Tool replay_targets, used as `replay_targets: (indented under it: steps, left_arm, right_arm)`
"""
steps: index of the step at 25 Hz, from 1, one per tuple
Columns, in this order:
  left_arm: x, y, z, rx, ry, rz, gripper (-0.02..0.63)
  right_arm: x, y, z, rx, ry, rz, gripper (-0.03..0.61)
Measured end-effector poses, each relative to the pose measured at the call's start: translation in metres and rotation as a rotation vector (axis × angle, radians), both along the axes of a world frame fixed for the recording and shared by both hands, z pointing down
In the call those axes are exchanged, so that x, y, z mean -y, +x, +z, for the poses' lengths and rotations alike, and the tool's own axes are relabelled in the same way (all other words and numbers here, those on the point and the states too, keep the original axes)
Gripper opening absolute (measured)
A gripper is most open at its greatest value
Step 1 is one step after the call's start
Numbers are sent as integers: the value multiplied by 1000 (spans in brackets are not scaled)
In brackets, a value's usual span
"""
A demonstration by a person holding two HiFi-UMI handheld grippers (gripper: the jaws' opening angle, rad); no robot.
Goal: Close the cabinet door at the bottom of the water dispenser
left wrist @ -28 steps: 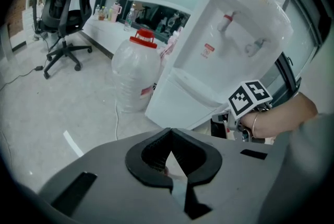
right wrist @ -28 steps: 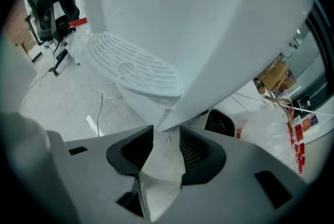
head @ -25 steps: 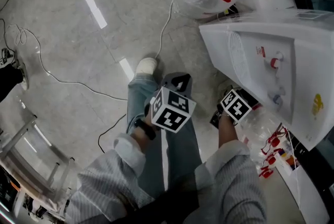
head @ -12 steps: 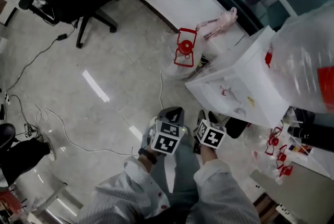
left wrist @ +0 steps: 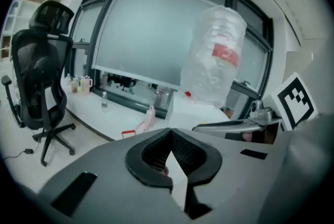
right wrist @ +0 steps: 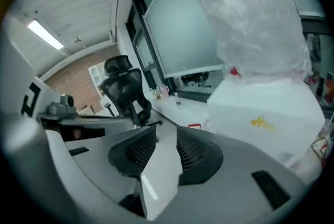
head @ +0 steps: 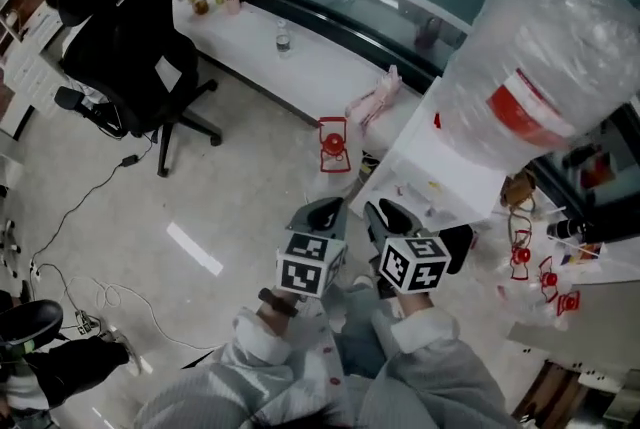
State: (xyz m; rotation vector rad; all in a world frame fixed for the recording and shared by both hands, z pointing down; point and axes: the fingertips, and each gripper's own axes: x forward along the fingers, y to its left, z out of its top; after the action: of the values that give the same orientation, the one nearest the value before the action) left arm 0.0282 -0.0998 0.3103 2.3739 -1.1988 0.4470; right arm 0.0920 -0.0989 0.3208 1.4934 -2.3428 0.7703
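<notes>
The white water dispenser (head: 440, 167) stands at the right with a plastic-wrapped bottle (head: 540, 57) on top; its bottom cabinet door shows in no view. Both grippers are held up side by side in front of me, short of the dispenser and touching nothing. My left gripper (head: 325, 210) is shut, its tips meeting with nothing between them (left wrist: 170, 131). My right gripper (head: 383, 214) is open with a bare gap between its pads (right wrist: 166, 131); its jaws have just been closing. The dispenser's body (right wrist: 266, 108) fills the right of the right gripper view.
A black office chair (head: 120, 37) stands at the far left. A white ledge (head: 300, 57) with small bottles runs under the window. A red-framed object (head: 333, 145) sits on the floor by the dispenser. Cables (head: 90, 297) trail at the lower left.
Both grippers have risen from low beside the dispenser's base to chest height. The head view has pulled up and back, from floor and legs to the whole room.
</notes>
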Motion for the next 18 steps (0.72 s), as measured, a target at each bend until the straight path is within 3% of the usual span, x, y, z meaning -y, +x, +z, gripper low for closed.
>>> replay_targets:
  steps: [7, 10, 18]
  left_arm:
    - [-29, 18, -103, -144, 122, 81, 11]
    - [-47, 21, -136, -165, 183, 122, 11]
    - [-72, 24, -171, -125, 302, 170, 11]
  right_arm:
    - [-32, -7, -140, 95, 310, -95, 63]
    - [-51, -10, -182, 100, 427, -122, 34]
    - [-83, -8, -219, 90, 505, -132, 15]
